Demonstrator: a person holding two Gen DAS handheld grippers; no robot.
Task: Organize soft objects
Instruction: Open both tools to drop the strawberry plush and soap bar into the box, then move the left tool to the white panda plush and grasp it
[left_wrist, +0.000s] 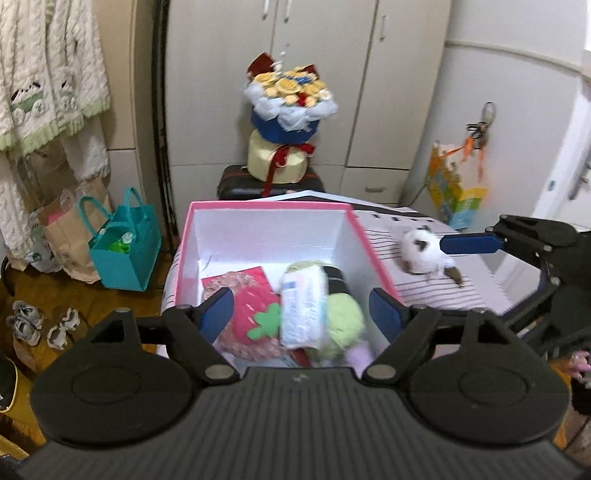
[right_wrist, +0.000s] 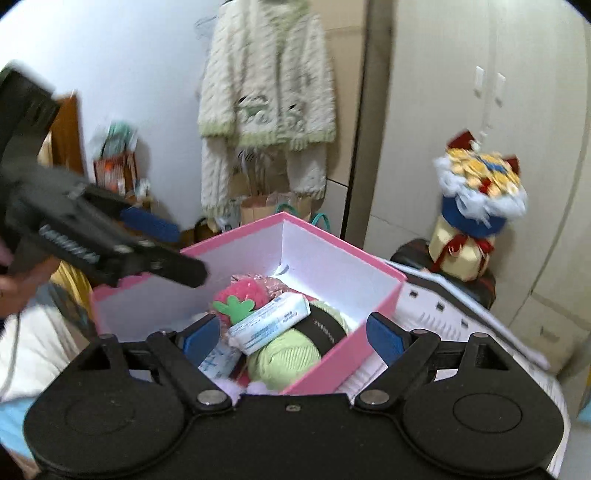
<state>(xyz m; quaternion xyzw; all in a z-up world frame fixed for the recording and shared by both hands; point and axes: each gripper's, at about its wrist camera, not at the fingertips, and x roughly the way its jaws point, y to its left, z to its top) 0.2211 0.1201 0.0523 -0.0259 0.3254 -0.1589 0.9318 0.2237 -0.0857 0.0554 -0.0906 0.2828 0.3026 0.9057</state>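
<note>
A pink box with white inner walls stands on striped bedding. In it lie a white tissue pack, a light green yarn ball and a pink strawberry plush. My left gripper hovers open over the box's near side, and its pads touch nothing. My right gripper is also open above the box, over the tissue pack and the yarn ball. A small white plush cat lies on the bedding to the right of the box.
A flower bouquet stands on a dark suitcase behind the box, in front of wardrobe doors. On the floor at left are a teal bag, paper bags and shoes. A knitted cardigan hangs on the wall.
</note>
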